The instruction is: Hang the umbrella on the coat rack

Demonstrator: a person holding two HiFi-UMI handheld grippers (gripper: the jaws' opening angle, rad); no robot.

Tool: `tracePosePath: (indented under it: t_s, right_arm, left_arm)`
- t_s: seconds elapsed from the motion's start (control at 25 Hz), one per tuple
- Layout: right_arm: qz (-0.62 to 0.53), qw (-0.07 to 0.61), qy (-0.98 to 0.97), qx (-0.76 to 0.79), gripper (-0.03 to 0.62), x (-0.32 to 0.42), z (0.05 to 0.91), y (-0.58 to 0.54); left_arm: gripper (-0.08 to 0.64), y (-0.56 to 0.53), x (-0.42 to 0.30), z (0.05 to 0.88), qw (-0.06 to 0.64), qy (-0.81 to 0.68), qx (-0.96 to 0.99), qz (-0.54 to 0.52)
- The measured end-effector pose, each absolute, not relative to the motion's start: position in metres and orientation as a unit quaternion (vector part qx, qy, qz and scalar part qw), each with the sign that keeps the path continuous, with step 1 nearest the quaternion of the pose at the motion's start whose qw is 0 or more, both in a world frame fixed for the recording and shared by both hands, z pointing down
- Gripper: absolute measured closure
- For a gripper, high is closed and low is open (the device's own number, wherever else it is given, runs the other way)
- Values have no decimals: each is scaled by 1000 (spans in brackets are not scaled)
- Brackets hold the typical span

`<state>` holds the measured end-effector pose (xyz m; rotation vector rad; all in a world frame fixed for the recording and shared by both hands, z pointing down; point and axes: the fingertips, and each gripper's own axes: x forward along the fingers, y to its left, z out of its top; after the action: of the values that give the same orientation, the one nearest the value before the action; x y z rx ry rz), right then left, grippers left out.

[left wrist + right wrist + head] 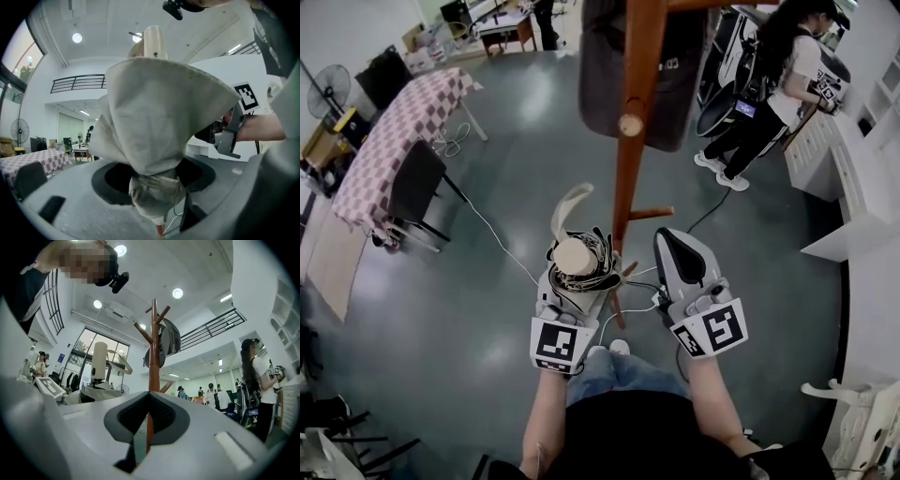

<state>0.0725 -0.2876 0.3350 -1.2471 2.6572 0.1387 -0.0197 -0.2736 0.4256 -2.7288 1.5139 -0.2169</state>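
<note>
A folded beige umbrella (578, 260) stands upright, its round pale handle (573, 254) on top and a strap loop above it. My left gripper (574, 281) is shut on its bunched fabric (159, 140), which fills the left gripper view with the handle (152, 41) above. The wooden coat rack (630, 141) rises just beyond both grippers, pegs near its foot. My right gripper (668, 239) is to the right of the umbrella, jaws together and empty. In the right gripper view the rack pole (153, 348) stands straight ahead of the right gripper (148, 397), the umbrella handle (99, 361) to its left.
A dark bag (602, 80) hangs high on the rack. A person (769, 84) stands at the back right by white cabinets (853, 187). A checked table (403, 127), a black chair (417, 178) and a fan (328, 89) are at left. Cables (502, 248) run across the floor.
</note>
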Motion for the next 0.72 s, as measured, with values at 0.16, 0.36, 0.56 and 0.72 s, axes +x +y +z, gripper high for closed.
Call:
tracePosePath:
  t_s: [0.16,0.36,0.56,0.72]
  right_arm:
    - [48,105,898,-424,578,70,330,-287]
    - [47,108,893,-435,578,73,326,-284]
    - [44,112,888,-444,578,77,322,-279]
    - [45,116,885,-450,578,80,316,-278]
  left_arm:
    - [276,-270,-18,424,13,473,-877,-83]
    - [276,-265,-17,415,22,455,-885,-94]
    - [278,-251,-15,396,22,429,-897,-100]
    - [278,-239,-10,373,36,408,-906,-103]
